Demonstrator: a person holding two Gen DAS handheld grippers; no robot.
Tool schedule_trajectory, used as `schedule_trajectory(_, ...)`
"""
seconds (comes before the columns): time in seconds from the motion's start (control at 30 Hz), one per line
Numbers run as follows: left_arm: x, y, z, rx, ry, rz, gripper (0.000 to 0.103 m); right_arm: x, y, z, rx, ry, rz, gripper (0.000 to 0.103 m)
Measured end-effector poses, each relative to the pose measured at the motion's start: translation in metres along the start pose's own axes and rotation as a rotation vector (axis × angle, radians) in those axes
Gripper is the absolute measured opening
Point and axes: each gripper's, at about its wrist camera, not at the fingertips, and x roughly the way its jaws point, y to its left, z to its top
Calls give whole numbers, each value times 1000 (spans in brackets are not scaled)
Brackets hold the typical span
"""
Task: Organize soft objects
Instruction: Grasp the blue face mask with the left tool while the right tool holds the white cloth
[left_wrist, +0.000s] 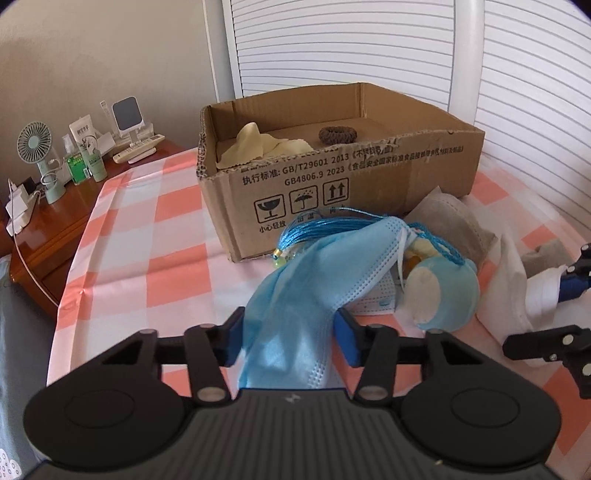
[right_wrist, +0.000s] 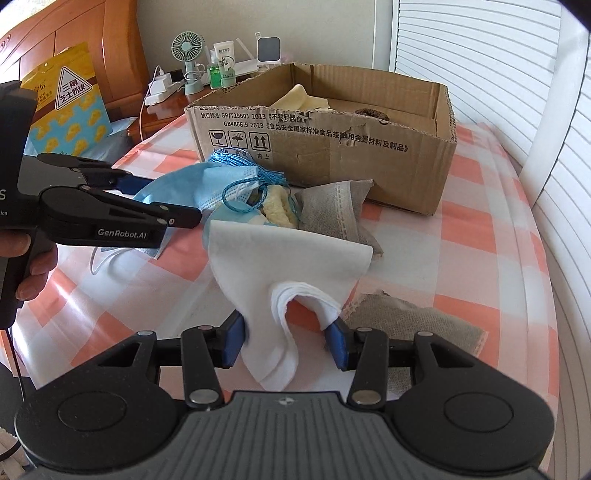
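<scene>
My left gripper (left_wrist: 290, 341) is shut on a blue face mask (left_wrist: 314, 280) and holds it over the checked cloth. It also shows in the right wrist view (right_wrist: 147, 199) with the mask (right_wrist: 192, 184). My right gripper (right_wrist: 286, 341) is shut on a folded white cloth (right_wrist: 288, 258). A cardboard box (left_wrist: 332, 184) stands behind, holding a yellow cloth (left_wrist: 258, 146) and a brown hair tie (left_wrist: 338, 133). A blue cord tassel (left_wrist: 317, 225), a blue plush toy (left_wrist: 439, 284) and grey pouches (right_wrist: 332, 206) lie in a pile before the box.
The bed has a pink and white checked cloth (left_wrist: 155, 229). A wooden nightstand (left_wrist: 55, 221) at the left carries a small fan (left_wrist: 35, 147), bottles and a charger. White slatted doors (left_wrist: 517, 74) stand behind. A yellow snack bag (right_wrist: 62, 103) leans on the headboard.
</scene>
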Motion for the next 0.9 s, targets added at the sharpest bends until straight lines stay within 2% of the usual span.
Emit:
schedule_trajectory(0.1, 1, 3, -1, -27, 17, -17, 23, -1, 2, -1, -17, -8, -13, 53)
schedule_trajectory(0.17, -1, 4, -2, -42, 17, -21, 21, -2, 3, -1, -29, -15, -27, 53)
schedule_trajectory(0.33, -6, 4, -7, -43, 21, -13, 21, 0, 1, 4, -50, -25, -35, 59)
schedule_trajectory(0.47, -7, 6, -7, -58, 19, -13, 21, 3, 0, 9, -60, -40, -48, 71)
schedule_trajectory(0.6, -6, 6, -6, -62, 18, -17, 21, 6, 2, 14, -72, -51, -60, 71)
schedule_trajectory(0.63, -5, 7, -5, -62, 19, -20, 21, 8, 3, 15, -74, -46, -63, 69)
schedule_trajectory(0.77, -5, 8, -5, -62, 18, -23, 17, 10, 5, 17, -58, -40, -70, 50)
schedule_trajectory(0.9, -8, 9, -5, -56, 17, -27, 13, 5, 5, 18, -44, -44, -69, 36)
